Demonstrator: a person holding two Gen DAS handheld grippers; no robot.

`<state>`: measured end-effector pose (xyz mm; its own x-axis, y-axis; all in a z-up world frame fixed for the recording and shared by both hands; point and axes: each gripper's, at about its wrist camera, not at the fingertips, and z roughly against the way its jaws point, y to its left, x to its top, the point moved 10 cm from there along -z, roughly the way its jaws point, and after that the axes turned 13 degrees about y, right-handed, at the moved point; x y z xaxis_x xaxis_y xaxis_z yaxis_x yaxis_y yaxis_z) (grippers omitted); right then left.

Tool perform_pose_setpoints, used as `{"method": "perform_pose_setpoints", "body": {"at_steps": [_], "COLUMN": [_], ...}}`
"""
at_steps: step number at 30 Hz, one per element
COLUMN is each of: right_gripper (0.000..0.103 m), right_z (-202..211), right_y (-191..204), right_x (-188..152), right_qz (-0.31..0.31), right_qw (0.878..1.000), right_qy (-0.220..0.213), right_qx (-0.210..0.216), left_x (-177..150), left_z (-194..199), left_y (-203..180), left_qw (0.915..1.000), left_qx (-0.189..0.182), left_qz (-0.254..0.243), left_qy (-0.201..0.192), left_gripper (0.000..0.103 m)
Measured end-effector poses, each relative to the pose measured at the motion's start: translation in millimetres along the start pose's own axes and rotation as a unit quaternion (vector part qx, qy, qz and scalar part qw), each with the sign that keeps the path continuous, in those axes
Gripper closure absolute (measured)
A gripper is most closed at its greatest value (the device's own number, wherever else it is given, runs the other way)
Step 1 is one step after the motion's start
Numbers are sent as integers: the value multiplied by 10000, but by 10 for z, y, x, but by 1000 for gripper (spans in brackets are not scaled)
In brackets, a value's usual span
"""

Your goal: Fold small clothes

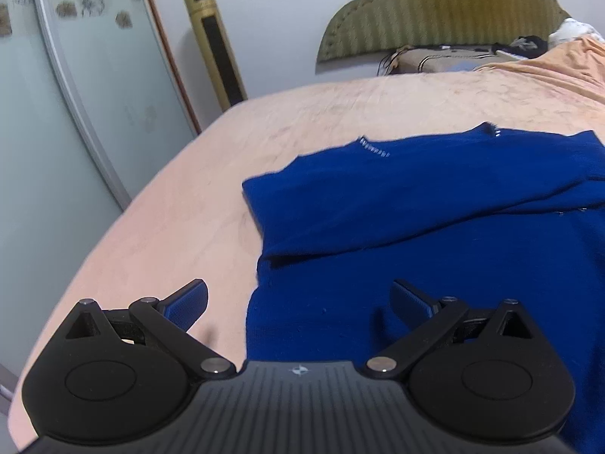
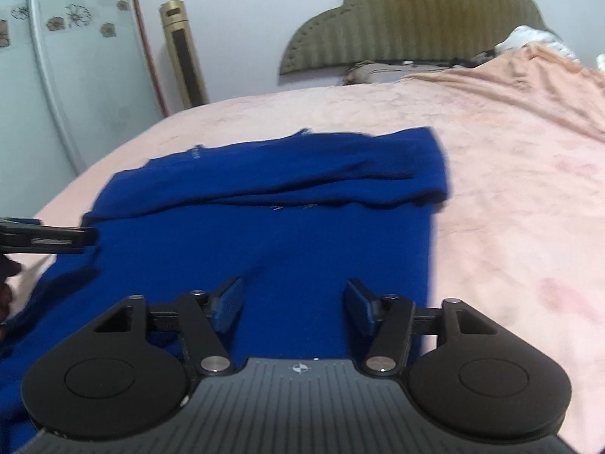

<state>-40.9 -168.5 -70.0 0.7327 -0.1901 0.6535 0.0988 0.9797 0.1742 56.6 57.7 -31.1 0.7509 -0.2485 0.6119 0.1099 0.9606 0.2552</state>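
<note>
A dark blue knit sweater (image 1: 416,227) lies flat on the pink bed, its sleeves folded across the body; it also shows in the right wrist view (image 2: 283,234). My left gripper (image 1: 298,302) is open and empty, hovering above the sweater's near left edge, its left finger over the sheet. My right gripper (image 2: 293,302) is open and empty above the sweater's near right part. The left gripper shows from the side at the left edge of the right wrist view (image 2: 49,240).
The bed sheet (image 2: 510,208) is pink and extends to the right and far side. An olive headboard (image 1: 435,15) and pillows stand at the far end. A gold tower fan (image 1: 215,45) and a glass wardrobe door (image 1: 56,113) stand left of the bed.
</note>
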Motion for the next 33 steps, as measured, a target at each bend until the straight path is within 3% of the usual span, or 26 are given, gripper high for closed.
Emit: {"method": "perform_pose_setpoints", "body": {"at_steps": [6, 15, 22, 26, 31, 33], "right_gripper": [39, 35, 36, 55, 81, 92], "right_z": [233, 318, 363, 413, 397, 385], "right_y": [-497, -621, -717, -656, -419, -354], "right_x": [-77, -257, -432, -509, -560, -566], "right_qz": [-162, -160, -577, -569, -305, -240], "right_qw": [9988, 9989, 9976, 9976, 9978, 9980], "right_qy": [80, 181, 376, 381, 482, 471], "right_qx": [-453, -399, 90, 122, 345, 347], "left_x": [-105, -411, -779, -842, -835, -811], "left_z": [62, 56, 8, 30, 117, 131], "left_y": [-21, 124, 322, 310, 178, 153], "left_qw": [9998, 9947, 9832, 9816, 9730, 9739], "left_qx": [-189, -895, -1510, -1619, -2112, -2099], "left_qz": [71, 228, 454, 413, 454, 515], "left_qy": [76, 447, 925, 919, 813, 698], "left_gripper": [0, 0, 0, 0, 1, 23]}}
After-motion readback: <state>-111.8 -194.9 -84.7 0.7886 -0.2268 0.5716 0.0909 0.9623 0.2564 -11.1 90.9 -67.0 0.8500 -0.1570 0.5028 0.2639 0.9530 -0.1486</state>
